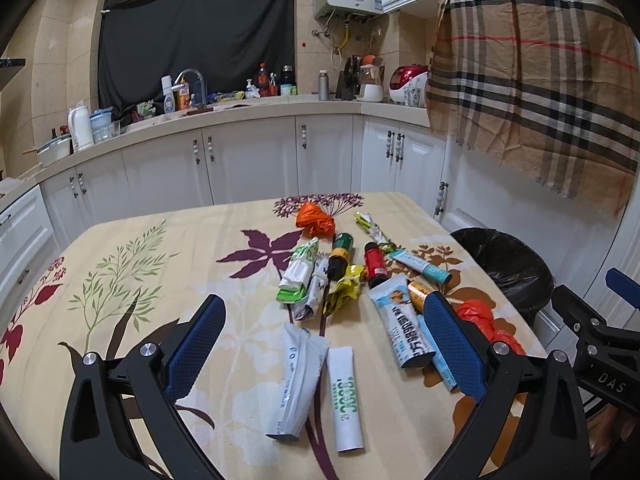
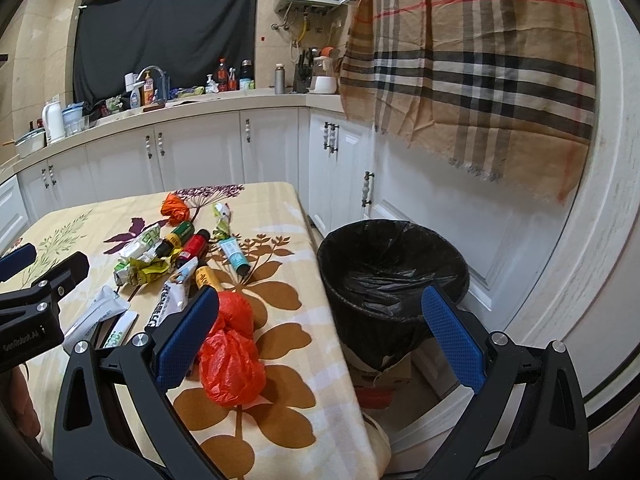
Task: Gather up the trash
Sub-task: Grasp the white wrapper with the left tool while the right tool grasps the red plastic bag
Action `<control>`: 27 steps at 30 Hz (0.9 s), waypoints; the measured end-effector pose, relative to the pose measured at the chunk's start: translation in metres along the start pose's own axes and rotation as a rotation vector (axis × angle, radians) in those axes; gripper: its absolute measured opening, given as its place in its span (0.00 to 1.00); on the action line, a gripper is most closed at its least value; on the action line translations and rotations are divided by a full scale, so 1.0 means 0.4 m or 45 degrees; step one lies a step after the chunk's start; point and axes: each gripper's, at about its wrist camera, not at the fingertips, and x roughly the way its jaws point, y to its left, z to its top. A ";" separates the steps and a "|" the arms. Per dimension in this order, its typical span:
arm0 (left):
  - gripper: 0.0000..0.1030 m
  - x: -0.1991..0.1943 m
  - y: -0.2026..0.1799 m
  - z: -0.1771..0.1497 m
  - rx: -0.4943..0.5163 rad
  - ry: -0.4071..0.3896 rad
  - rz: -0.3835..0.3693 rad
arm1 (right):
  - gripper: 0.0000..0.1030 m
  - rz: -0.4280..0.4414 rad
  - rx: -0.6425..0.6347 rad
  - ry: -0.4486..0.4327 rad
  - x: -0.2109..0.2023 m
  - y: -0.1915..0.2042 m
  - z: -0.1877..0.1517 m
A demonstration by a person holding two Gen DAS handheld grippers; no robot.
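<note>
My left gripper [image 1: 320, 344] hangs over the worktop [image 1: 160, 264], fingers spread wide with nothing between them; my right gripper [image 2: 320, 332] is just as wide apart and empty, straddling the worktop's edge and the black-lined bin [image 2: 394, 276] on the floor beside it. The trash is scattered on the floral cloth left of the bin. Nearest my left fingers lies a white tube [image 1: 346, 396] with green print I read as "360C", touching a grey-white pouch [image 1: 298, 384] whose small text is too fine to make out. A pale blue-and-white tube [image 1: 400, 320] carries large characters I cannot read. The left view shows the "DAS" lettering on my right gripper's body; the right view shows "GenRobot.AI" on the left one. Only the right view shows the crumpled red-orange bag [image 2: 232, 356] in full, near the bin and just beside my right gripper's left finger [image 2: 188, 340], and the bin's open mouth; the left view catches only the bin's rim.
</note>
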 end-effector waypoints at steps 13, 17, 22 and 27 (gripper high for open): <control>0.93 0.033 0.048 -0.039 0.013 0.134 0.038 | 0.96 0.067 -0.029 0.099 0.053 0.041 -0.034; 0.93 0.046 0.068 -0.049 -0.002 0.166 0.060 | 0.96 0.083 -0.028 0.125 0.069 0.046 -0.045; 0.93 0.061 0.090 -0.059 -0.004 0.197 0.086 | 0.95 0.106 -0.032 0.159 0.092 0.052 -0.053; 0.66 0.067 0.089 -0.069 0.025 0.216 0.079 | 0.86 0.131 -0.043 0.178 0.110 0.063 -0.055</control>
